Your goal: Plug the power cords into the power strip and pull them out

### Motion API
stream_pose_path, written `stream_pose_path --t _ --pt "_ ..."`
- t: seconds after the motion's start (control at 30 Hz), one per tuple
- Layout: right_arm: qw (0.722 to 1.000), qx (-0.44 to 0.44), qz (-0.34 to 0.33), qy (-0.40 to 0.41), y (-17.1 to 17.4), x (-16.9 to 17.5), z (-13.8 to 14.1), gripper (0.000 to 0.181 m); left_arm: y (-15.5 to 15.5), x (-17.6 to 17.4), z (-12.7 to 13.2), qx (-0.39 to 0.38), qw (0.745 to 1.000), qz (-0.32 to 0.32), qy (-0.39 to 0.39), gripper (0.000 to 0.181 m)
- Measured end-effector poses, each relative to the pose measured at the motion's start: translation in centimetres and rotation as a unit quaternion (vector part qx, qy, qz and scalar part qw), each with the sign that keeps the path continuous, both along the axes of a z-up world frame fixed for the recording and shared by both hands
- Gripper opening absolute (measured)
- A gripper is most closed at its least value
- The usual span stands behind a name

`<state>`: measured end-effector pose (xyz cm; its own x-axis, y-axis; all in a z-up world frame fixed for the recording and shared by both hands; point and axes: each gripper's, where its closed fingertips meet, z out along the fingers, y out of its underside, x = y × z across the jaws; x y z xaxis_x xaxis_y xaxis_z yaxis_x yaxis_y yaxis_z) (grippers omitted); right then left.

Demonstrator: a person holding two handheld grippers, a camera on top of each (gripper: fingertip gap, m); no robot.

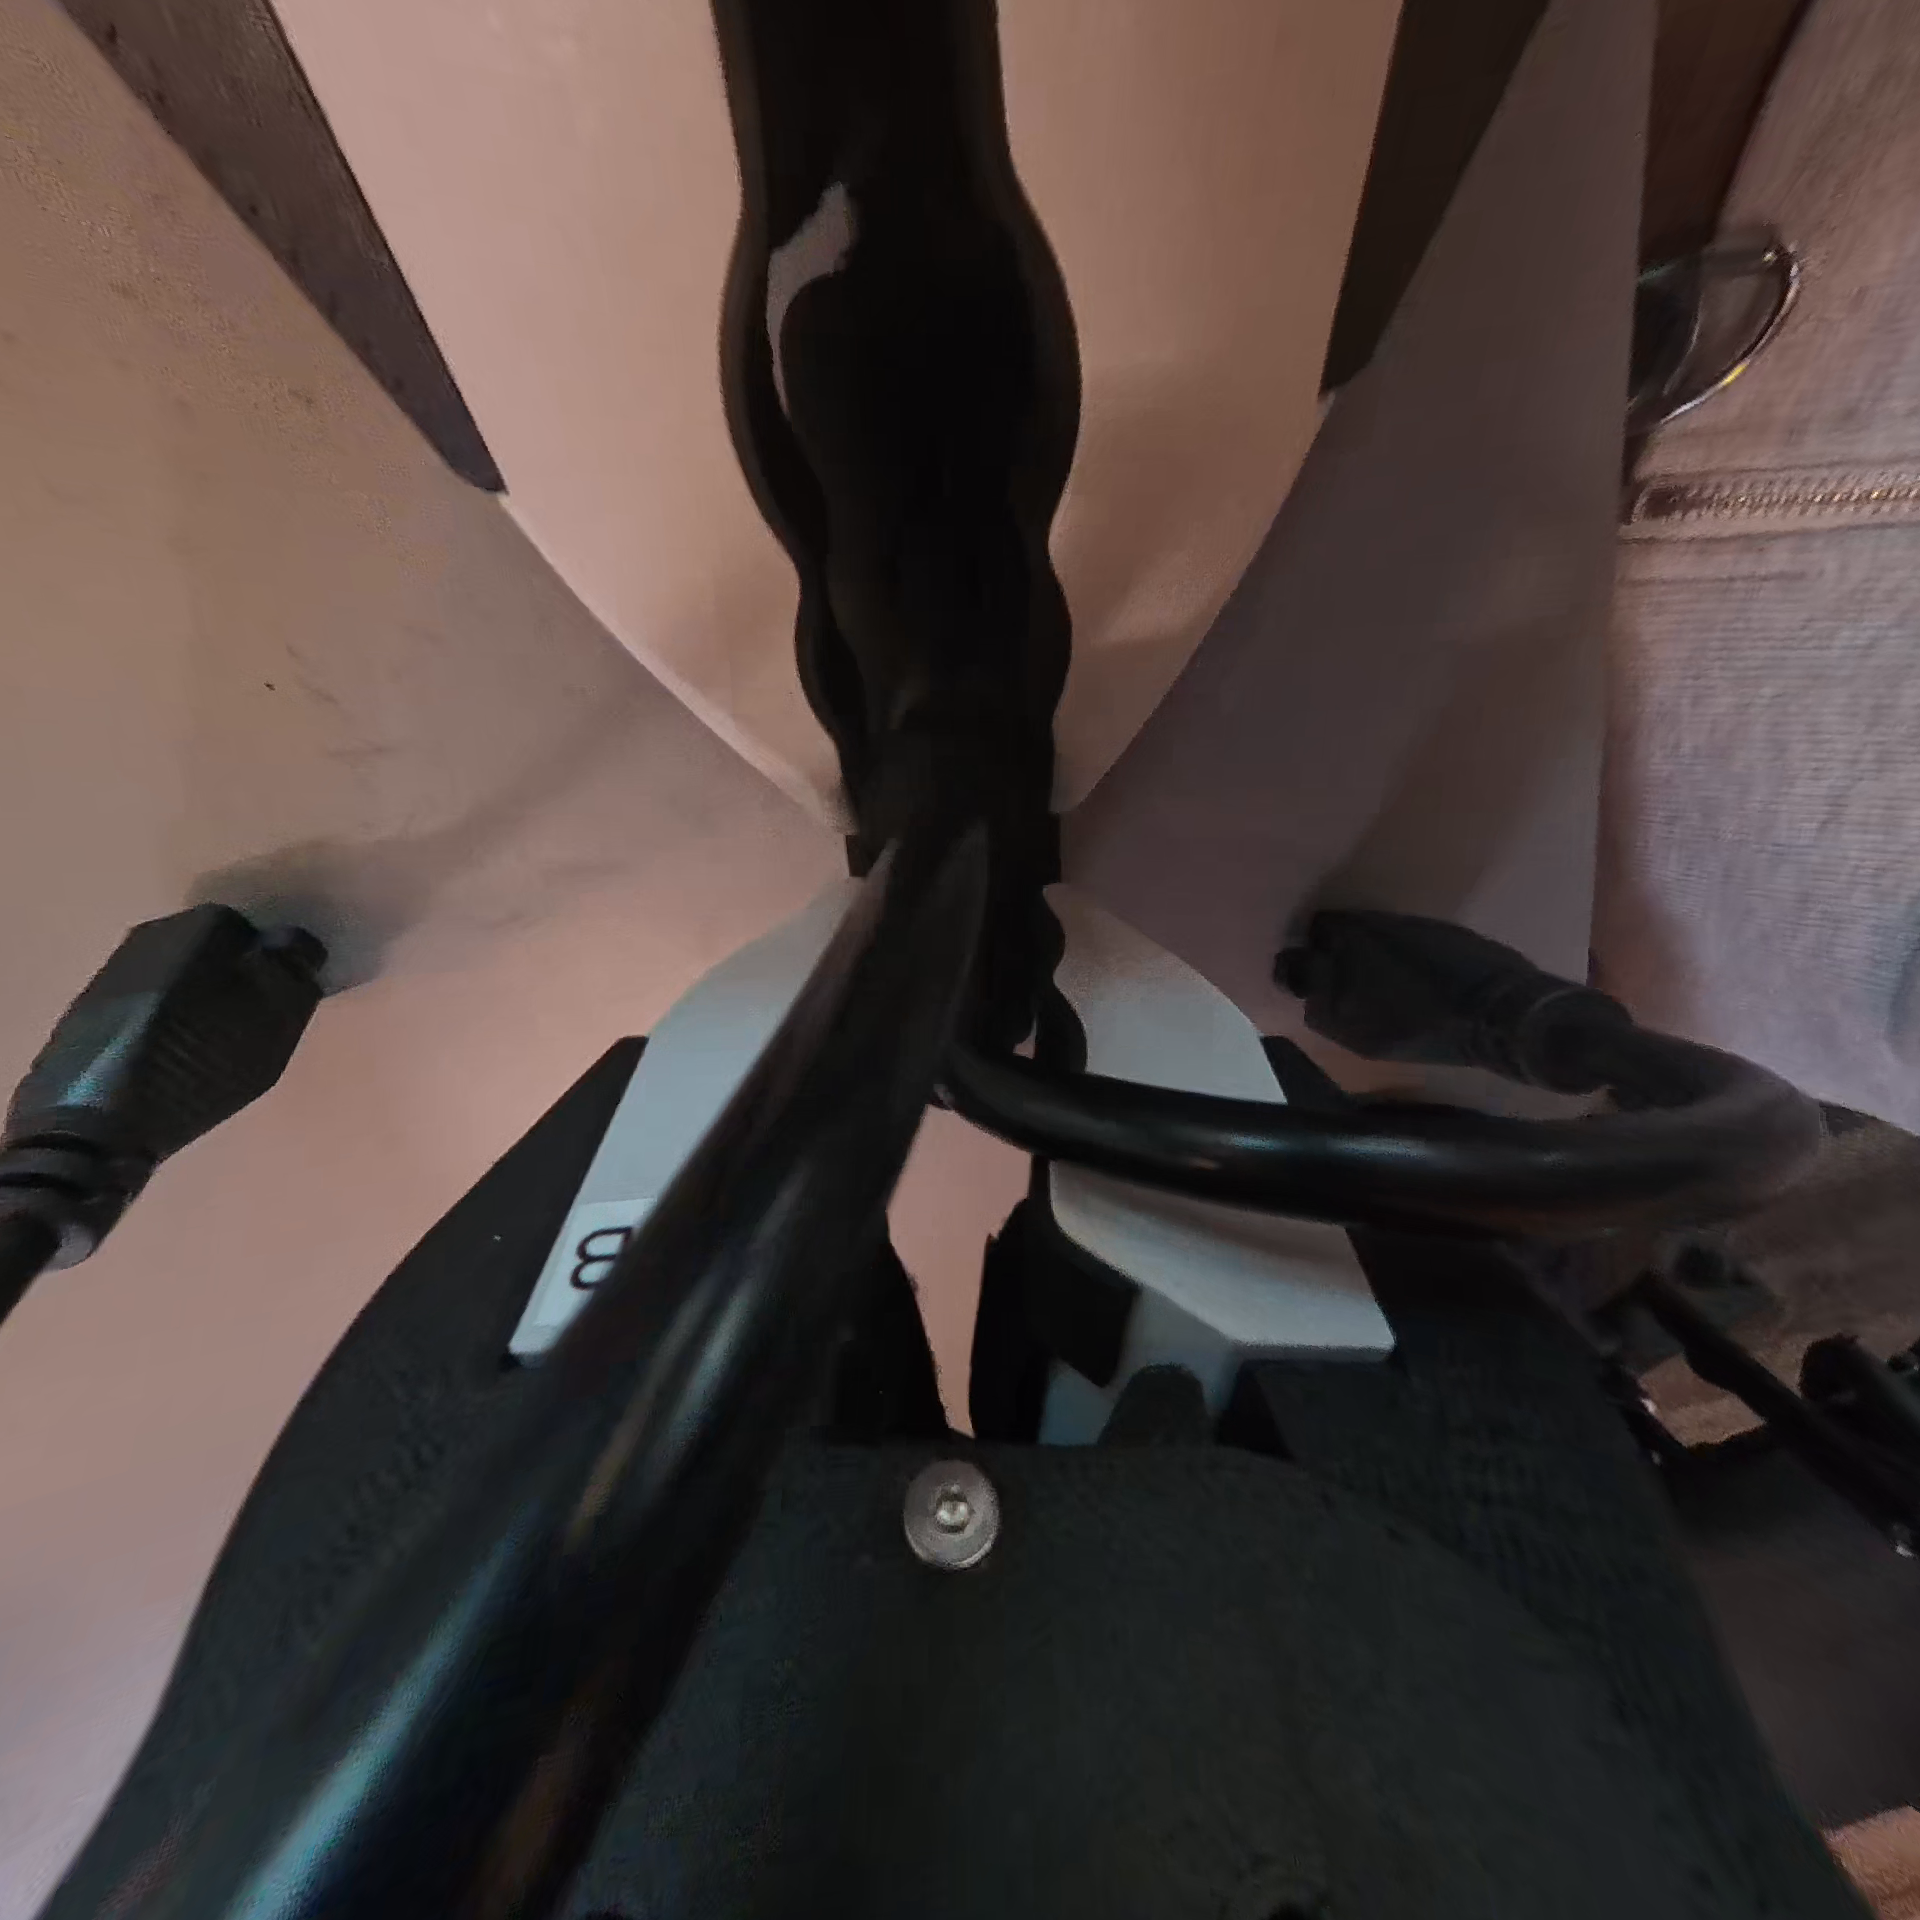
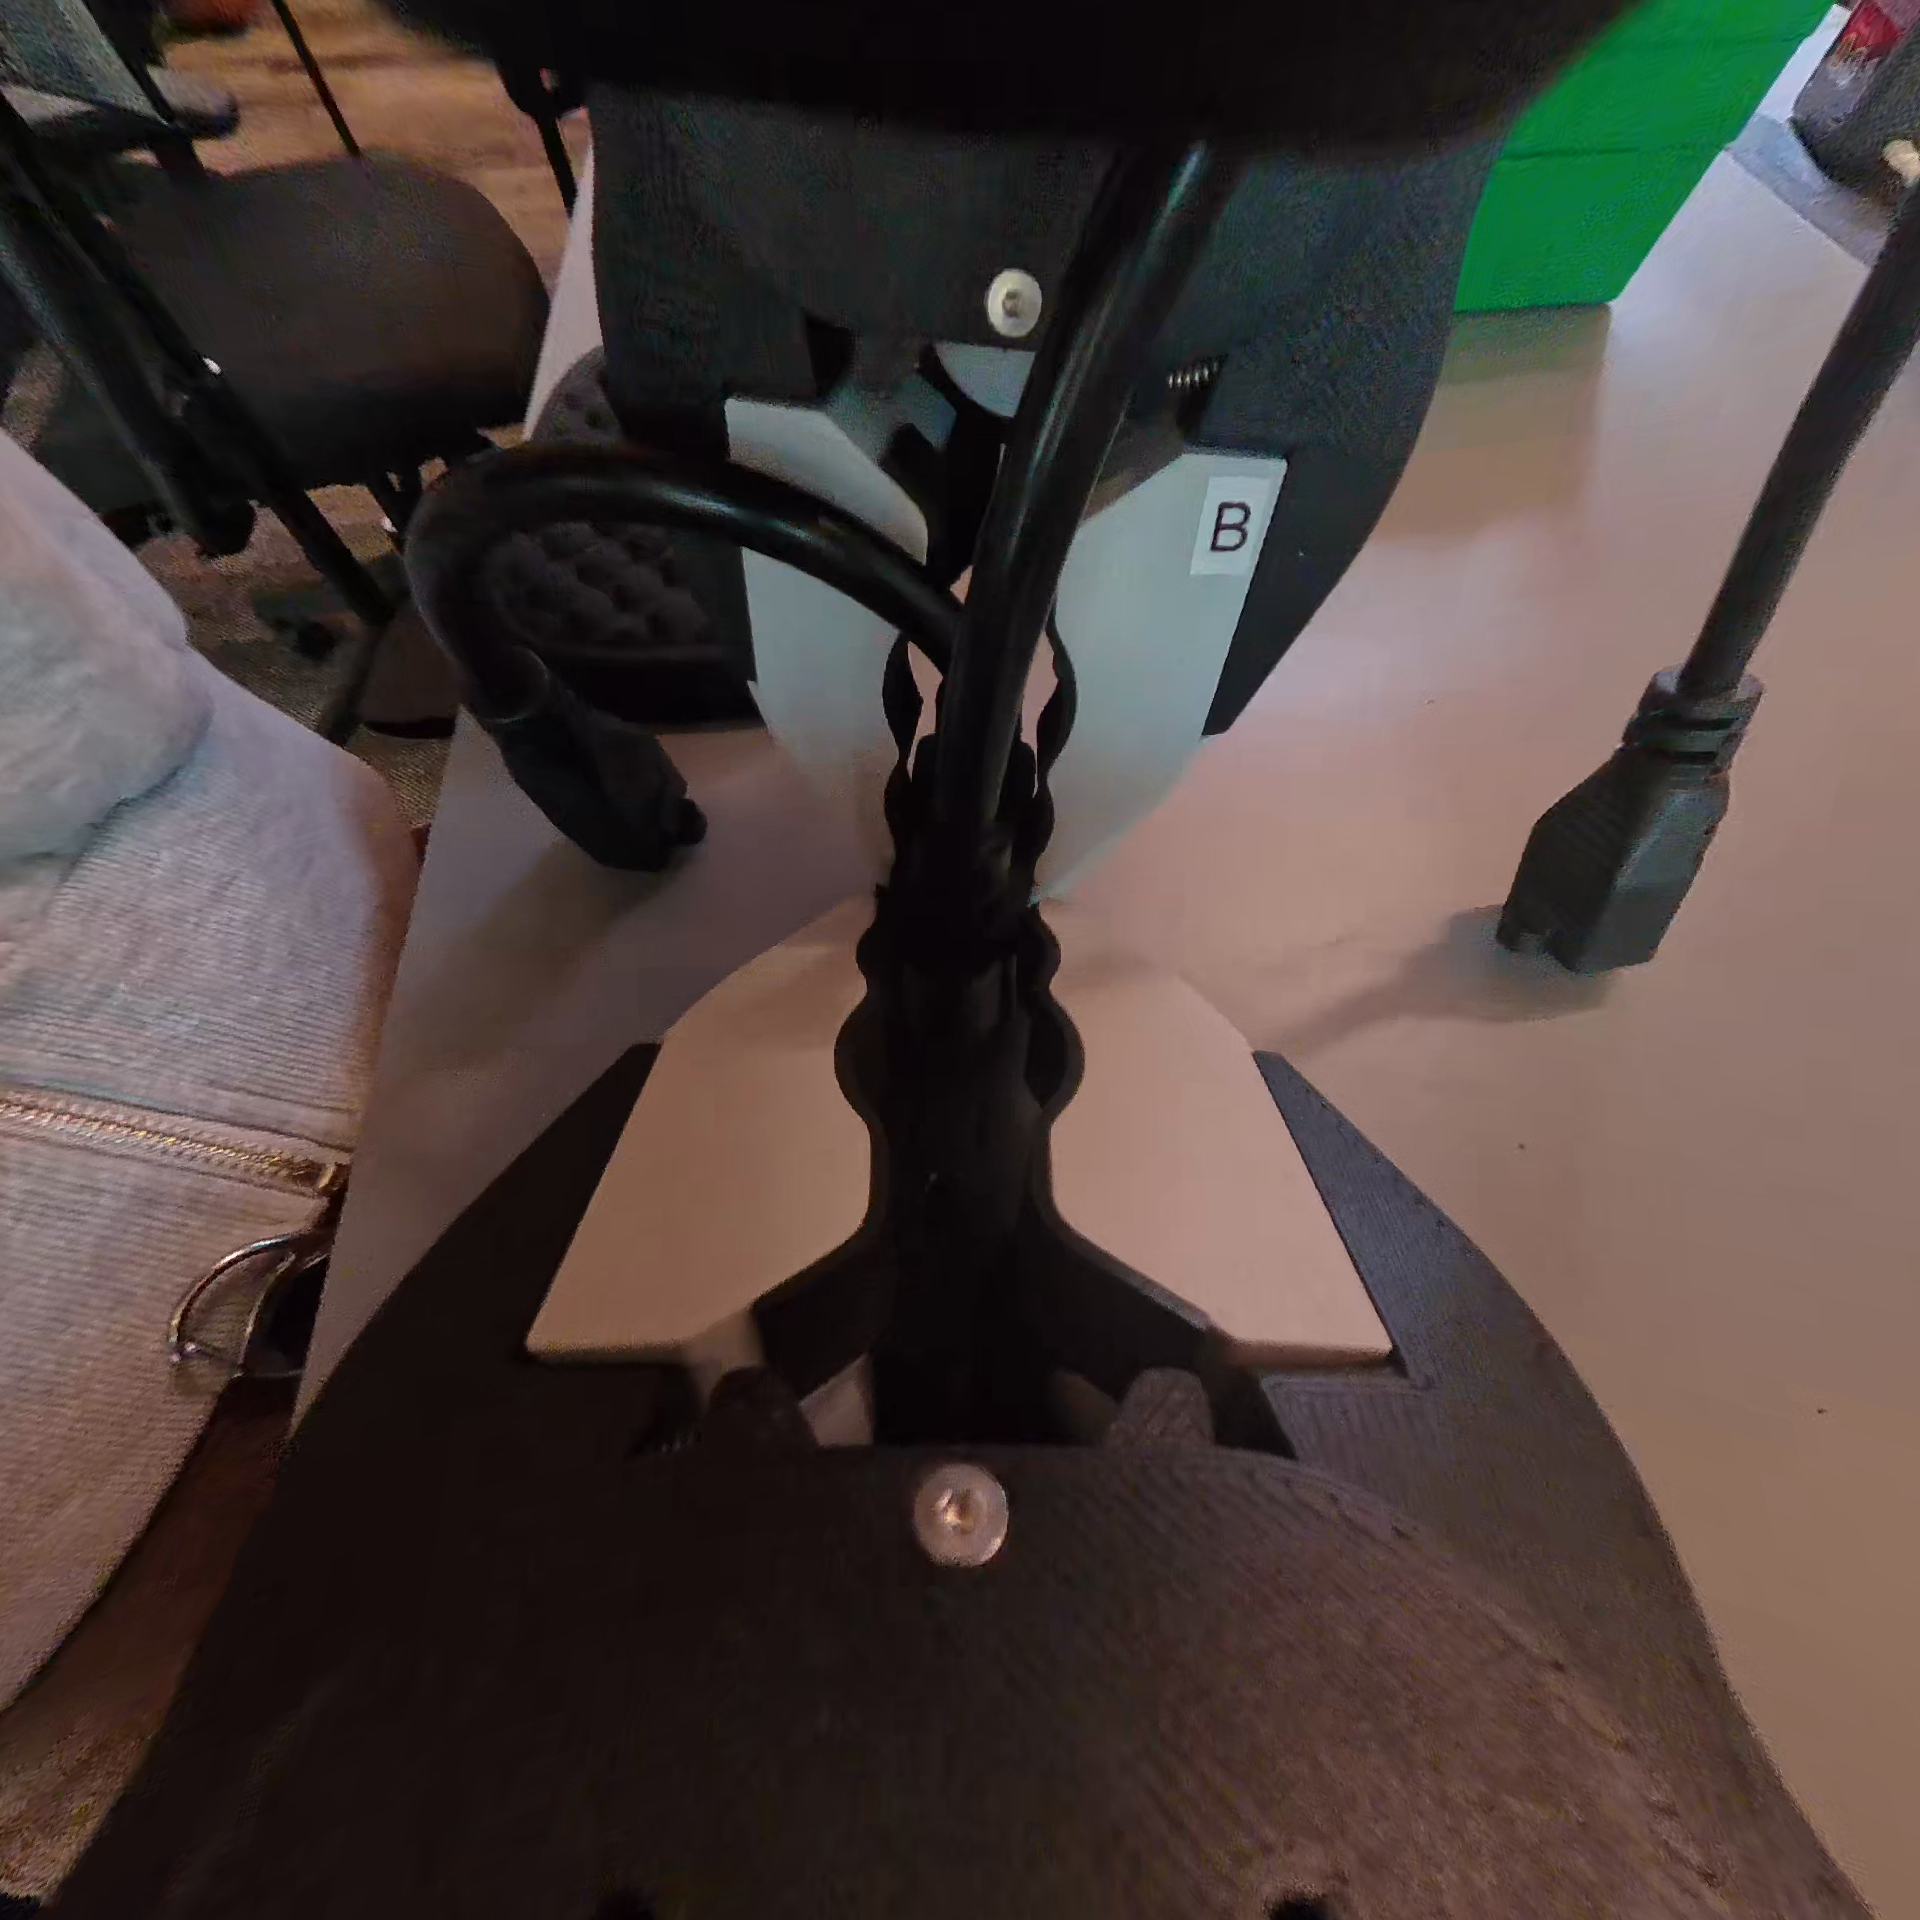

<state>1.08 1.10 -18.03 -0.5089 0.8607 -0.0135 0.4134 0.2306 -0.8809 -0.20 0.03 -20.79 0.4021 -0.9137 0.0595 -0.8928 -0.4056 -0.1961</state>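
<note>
My two grippers meet tip to tip over a pale table (image 2: 1558, 1299). My left gripper (image 1: 951, 862), with white fingers, is shut on a black power cord (image 1: 748, 1195) that runs back past the camera. My right gripper (image 2: 956, 914), with black wavy pads, is shut on the same bundle of black cord (image 2: 1049, 468). It shows from the far side in the left wrist view (image 1: 914, 436), and the left gripper shows in the right wrist view (image 2: 966, 748). A second cord loops off (image 1: 1351, 1143) to a black connector (image 1: 1455, 997) (image 2: 613, 790). Another black connector (image 1: 177, 1018) (image 2: 1621, 852) stands on the table. No power strip is in view.
A person's grey garment with a zip and a metal ring (image 2: 156, 1039) (image 1: 1766, 499) is at the table's edge. A green box (image 2: 1621, 156) stands at the far end. A dark chair (image 2: 312, 312) and its legs are beyond the table. The grippers are tip to tip, or close to it.
</note>
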Motion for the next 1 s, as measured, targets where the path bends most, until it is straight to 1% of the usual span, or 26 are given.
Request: stream_pose_path --t 0.07,0.13,0.23,0.3,0.37,0.4,0.43,0.53,0.6,0.67,0.73,0.77,0.83,0.9,0.97,1.0 --pt "1.000 0.007 0.004 -0.007 -0.1 -0.3 0.1 0.023 0.1 0.1 0.0 -0.001 1.000 -0.020 0.008 0.026" --pt "0.999 0.031 -0.002 -0.009 -0.1 -1.1 0.1 0.023 0.3 -0.7 0.0 -0.001 0.999 -0.031 0.035 0.026" --pt "1.000 0.015 -0.003 0.002 0.0 -0.4 0.0 0.024 0.1 -0.4 0.0 0.004 1.000 -0.011 0.021 0.026" --pt "1.000 -0.003 -0.001 0.004 0.2 0.2 0.1 0.024 0.1 0.3 0.0 -0.001 1.000 0.008 -0.010 0.026" --pt "1.000 0.007 -0.001 -0.005 0.1 -0.3 0.2 0.022 0.3 0.2 0.1 -0.002 1.000 -0.014 0.003 0.026" --pt "1.000 0.029 -0.006 -0.007 0.1 -1.0 0.3 0.022 0.5 -0.5 0.0 -0.002 0.999 -0.028 0.031 0.026" --pt "0.999 0.044 -0.011 -0.003 0.1 -1.2 0.3 0.022 0.5 -0.8 0.0 0.000 0.999 -0.033 0.039 0.026" --pt "1.000 0.018 -0.006 0.008 0.0 -0.3 0.2 0.023 0.1 -0.4 0.0 0.005 1.000 -0.010 0.020 0.026" --pt "1.000 0.002 -0.004 0.008 0.3 0.2 0.2 0.024 0.2 0.2 0.1 0.003 1.000 0.005 -0.010 0.027" --pt "1.000 0.015 -0.003 0.001 0.2 -0.2 0.3 0.023 0.3 0.1 0.1 0.000 1.000 -0.015 0.002 0.026" --pt "0.998 0.059 -0.004 -0.001 -0.2 -1.1 0.4 0.023 0.2 -0.8 0.1 -0.010 0.998 -0.047 0.045 0.026" --pt "0.998 0.062 -0.003 0.003 -0.2 -1.1 0.4 0.023 0.2 -0.8 0.1 -0.008 0.998 -0.043 0.044 0.026" --pt "1.000 0.019 -0.002 0.007 0.2 -0.3 0.4 0.023 0.1 -0.4 0.1 0.002 0.999 -0.018 0.026 0.026" --pt "1.000 0.003 -0.004 0.008 0.6 0.3 0.4 0.024 0.3 0.3 0.1 0.007 1.000 0.004 -0.014 0.026" --pt "1.000 0.010 -0.005 0.001 0.5 -0.2 0.5 0.023 0.4 0.2 0.1 0.005 1.000 -0.017 -0.003 0.026" --pt "1.000 0.021 -0.010 -0.004 0.3 -0.8 0.5 0.022 0.4 -0.2 0.1 -0.004 0.999 -0.029 0.022 0.026"
